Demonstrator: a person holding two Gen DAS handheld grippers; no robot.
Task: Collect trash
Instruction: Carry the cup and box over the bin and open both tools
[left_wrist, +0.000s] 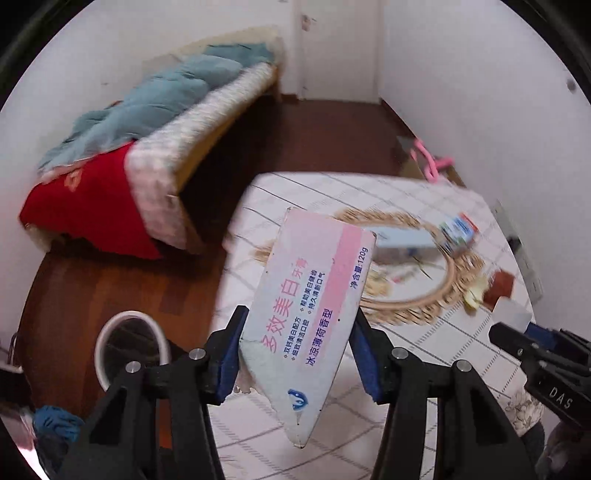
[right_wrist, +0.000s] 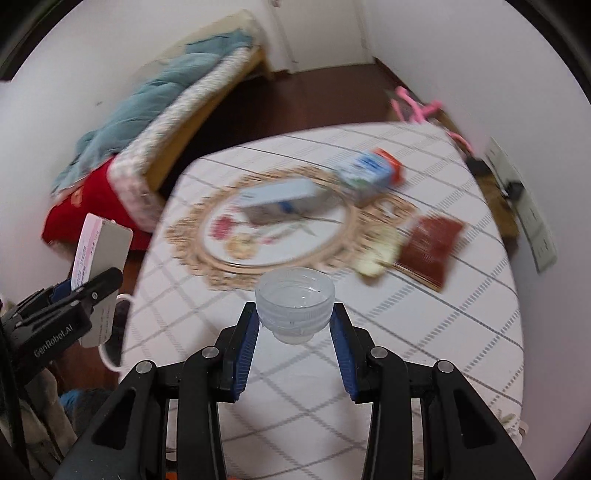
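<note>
My left gripper (left_wrist: 299, 332) is shut on a white-and-pink toothpaste box (left_wrist: 314, 291), held above the table's left edge; the box also shows in the right wrist view (right_wrist: 99, 251). My right gripper (right_wrist: 294, 321) is shut on a small clear plastic cup (right_wrist: 294, 299), held over the table; the cup also shows in the left wrist view (left_wrist: 511, 314). On the table lie a pale blue box (right_wrist: 280, 201), a milk carton (right_wrist: 373, 171), a red-brown packet (right_wrist: 430, 247) and a yellowish scrap (right_wrist: 376, 254).
A white bin (left_wrist: 129, 347) stands on the wooden floor left of the table (right_wrist: 406, 369). A woven round mat (right_wrist: 280, 236) lies on the tablecloth. A bed (left_wrist: 155, 122) with blue and red covers is at the left. Pink hangers (right_wrist: 410, 103) lie by the right wall.
</note>
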